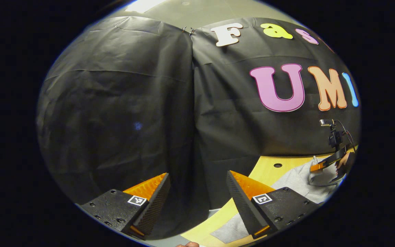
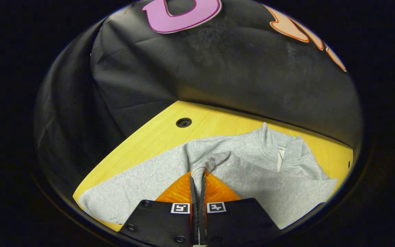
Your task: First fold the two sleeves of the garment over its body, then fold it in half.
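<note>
A: Where is the grey sweatshirt now?

B: It lies flat on the yellow worktop, with the collar and short zip on the far side, toward the black cloth wall.

A: And the right gripper?

B: Its fingers are closed together on the cuff of one sleeve. The cuff comes out just at the tips, and the sleeve goes from there to the far right, up to the shoulder.

A: So in which direction is the body from the fingers?

B: To the right and near side. In my judgement, the cuff must be carried that way, across the chest, so the sleeve folds over the body.

A: What about the left gripper?

B: Its fingers stand wide apart and hold nothing. It points at the wall, with the sweatshirt low on its right. The right gripper is clearly the nearer one to the work.
</note>
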Tool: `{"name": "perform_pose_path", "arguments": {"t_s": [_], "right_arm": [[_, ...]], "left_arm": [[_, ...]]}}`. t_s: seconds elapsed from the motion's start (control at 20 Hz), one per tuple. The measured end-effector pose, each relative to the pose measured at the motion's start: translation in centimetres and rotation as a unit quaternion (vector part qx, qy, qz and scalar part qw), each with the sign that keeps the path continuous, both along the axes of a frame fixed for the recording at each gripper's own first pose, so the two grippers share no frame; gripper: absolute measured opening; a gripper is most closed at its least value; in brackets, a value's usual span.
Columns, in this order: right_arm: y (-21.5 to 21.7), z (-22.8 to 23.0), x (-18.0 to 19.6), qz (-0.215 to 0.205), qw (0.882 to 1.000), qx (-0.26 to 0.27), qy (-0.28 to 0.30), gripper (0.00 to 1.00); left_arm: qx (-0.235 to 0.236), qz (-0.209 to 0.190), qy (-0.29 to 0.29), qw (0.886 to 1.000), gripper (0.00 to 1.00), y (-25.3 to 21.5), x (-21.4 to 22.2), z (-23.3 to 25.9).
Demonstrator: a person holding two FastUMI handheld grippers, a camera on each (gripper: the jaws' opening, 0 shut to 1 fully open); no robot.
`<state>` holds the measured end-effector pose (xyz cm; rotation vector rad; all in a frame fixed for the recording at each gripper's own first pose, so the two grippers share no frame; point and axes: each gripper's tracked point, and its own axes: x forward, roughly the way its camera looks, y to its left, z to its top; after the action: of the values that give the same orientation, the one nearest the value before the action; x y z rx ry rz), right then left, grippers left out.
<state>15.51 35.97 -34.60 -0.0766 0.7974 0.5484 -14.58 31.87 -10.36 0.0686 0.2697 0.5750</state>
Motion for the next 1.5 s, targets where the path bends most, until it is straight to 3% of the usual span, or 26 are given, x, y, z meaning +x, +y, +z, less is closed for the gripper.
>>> {"name": "perform_pose_path", "arguments": {"t_s": [0.15,0.2,0.25,0.45,0.5,0.55,0.7,0.75,0.95,1.0,1.05,1.1,1.15,1.2,1.5], "right_arm": [[1.1,-2.0,-1.0,0.017,1.000,-0.017,0.014,0.05],[1.7,-2.1,-1.4,0.023,0.999,-0.017,0.016,0.14],[1.9,-1.6,-2.0,0.028,0.999,-0.013,0.015,0.12],[1.7,0.6,-1.8,0.034,0.999,-0.001,-0.028,0.82],[1.2,1.3,-1.9,0.032,0.999,-0.002,-0.040,1.00],[0.5,2.1,-2.3,0.031,0.998,-0.002,-0.049,1.00],[-1.8,4.6,-3.0,0.021,0.997,0.009,-0.072,1.00],[-2.8,5.5,-3.6,0.016,0.997,0.013,-0.079,1.00],[-7.2,8.7,-5.0,0.001,0.995,0.021,-0.102,1.00],[-8.4,9.3,-5.2,-0.004,0.994,0.021,-0.110,1.00],[-9.6,10.0,-5.5,-0.010,0.993,0.021,-0.118,1.00],[-10.8,10.7,-6.1,-0.015,0.992,0.021,-0.124,1.00],[-12.0,11.2,-6.5,-0.020,0.991,0.019,-0.129,1.00],[-13.6,11.7,-7.1,-0.027,0.991,0.016,-0.133,1.00],[-19.0,12.2,-9.8,-0.052,0.989,0.001,-0.136,1.00]], "left_arm": [[-0.001,-0.001,0.001,1.000,0.96,0.6,0.1,-0.6],[-0.001,-0.003,0.000,1.000,0.96,0.8,0.1,-0.7],[0.000,-0.005,0.000,1.000,0.96,0.9,0.2,-0.7],[-0.003,-0.013,-0.005,1.000,0.96,0.2,0.9,-0.9],[-0.002,-0.018,-0.006,1.000,1.00,-0.1,1.1,-0.9],[-0.002,-0.025,-0.006,1.000,0.95,-0.6,1.5,-1.0],[-0.007,-0.045,-0.004,0.999,0.95,-2.2,1.9,-1.9],[-0.016,-0.050,-0.001,0.999,1.00,-2.7,1.9,-2.5],[-0.057,-0.063,0.026,0.996,1.00,-4.6,1.8,-6.2],[-0.065,-0.066,0.036,0.995,0.96,-5.1,1.6,-7.3],[-0.072,-0.072,0.044,0.994,1.00,-5.4,1.5,-8.2],[-0.081,-0.073,0.053,0.993,0.96,-5.7,1.4,-9.2],[-0.093,-0.074,0.062,0.991,1.00,-6.0,1.2,-10.3],[-0.109,-0.072,0.075,0.989,0.96,-6.4,0.9,-11.6],[-0.136,-0.076,0.139,0.978,0.97,-7.5,-1.1,-17.7]]}}
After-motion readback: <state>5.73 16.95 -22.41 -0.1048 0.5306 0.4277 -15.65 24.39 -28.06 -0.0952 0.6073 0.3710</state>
